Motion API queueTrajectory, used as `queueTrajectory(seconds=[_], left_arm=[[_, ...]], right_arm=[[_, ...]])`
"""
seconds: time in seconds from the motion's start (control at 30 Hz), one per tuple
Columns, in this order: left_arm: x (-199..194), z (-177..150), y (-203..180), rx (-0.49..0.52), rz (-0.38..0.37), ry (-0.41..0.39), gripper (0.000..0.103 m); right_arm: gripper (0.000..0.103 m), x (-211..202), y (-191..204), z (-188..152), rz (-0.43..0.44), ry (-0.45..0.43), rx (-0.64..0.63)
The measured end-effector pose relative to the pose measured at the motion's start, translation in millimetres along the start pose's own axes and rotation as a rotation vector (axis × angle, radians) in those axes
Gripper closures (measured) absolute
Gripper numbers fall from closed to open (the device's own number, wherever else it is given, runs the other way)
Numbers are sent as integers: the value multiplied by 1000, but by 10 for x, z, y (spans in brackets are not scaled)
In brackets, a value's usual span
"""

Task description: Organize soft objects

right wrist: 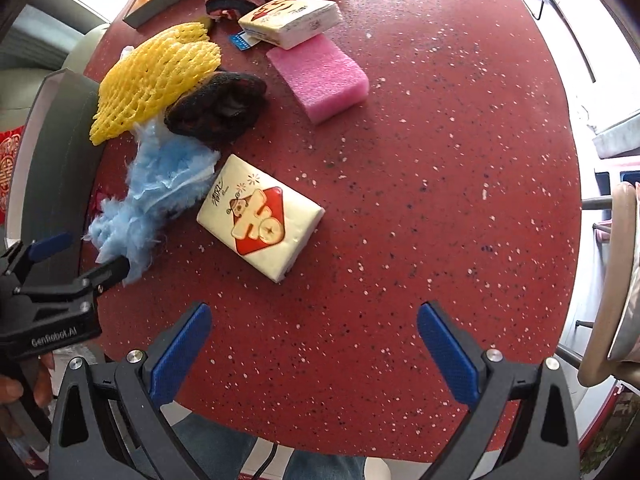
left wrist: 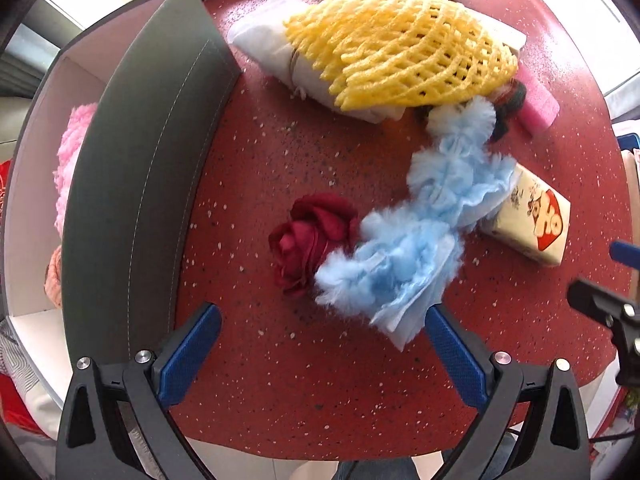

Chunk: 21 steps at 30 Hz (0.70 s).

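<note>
Left wrist view. Left tool: blue pads spread wide, nothing between them, held above the red speckled worktop. Pale blue fluffy piece: lies on the worktop just ahead of the tool, its near end beside the right pad. Dark red fabric rose: touching the blue piece on its left. Yellow foam net: farther back, draped over a white wrapped bundle. Tissue pack (cream, red label): just right of the blue piece, partly under it. Pink sponge: at the net's right end. Grey-walled bin: at the left, white inside, holding a pink fluffy item.

Right wrist view. Right tool: pads wide apart, gripping nothing, over bare worktop. Tissue pack: flat on the worktop, ahead and slightly left. Blue fluffy piece: touching the pack's left side. Black knitted item: behind it, against the yellow net. Pink sponge: farther back; a second tissue pack beyond it. Left tool: at the left edge, by the blue piece.
</note>
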<state>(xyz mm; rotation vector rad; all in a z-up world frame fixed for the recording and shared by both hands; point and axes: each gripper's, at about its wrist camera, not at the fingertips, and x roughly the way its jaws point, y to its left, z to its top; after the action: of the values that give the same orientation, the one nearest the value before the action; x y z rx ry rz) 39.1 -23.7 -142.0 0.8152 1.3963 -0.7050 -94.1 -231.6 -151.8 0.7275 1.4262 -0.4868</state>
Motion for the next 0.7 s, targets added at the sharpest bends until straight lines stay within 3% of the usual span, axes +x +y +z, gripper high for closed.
queueTrajectory(seconds=[0.23,0.33,0.53,0.7], left_arm=[[-47,-394,401,-33,-5,-16,0],[-107,-337,353,-15,10,-52,0],[-102,-182,-32,123,21,-99,0],[75,-147,-426,211,24,-93,0]], right_arm=[[0,298,444,320,-44,-2,-151],[0,449,550,407,-84,14,-175],[0,448,125,428,-197,-7,-1],[0,347,-336,310,-198,5,123]])
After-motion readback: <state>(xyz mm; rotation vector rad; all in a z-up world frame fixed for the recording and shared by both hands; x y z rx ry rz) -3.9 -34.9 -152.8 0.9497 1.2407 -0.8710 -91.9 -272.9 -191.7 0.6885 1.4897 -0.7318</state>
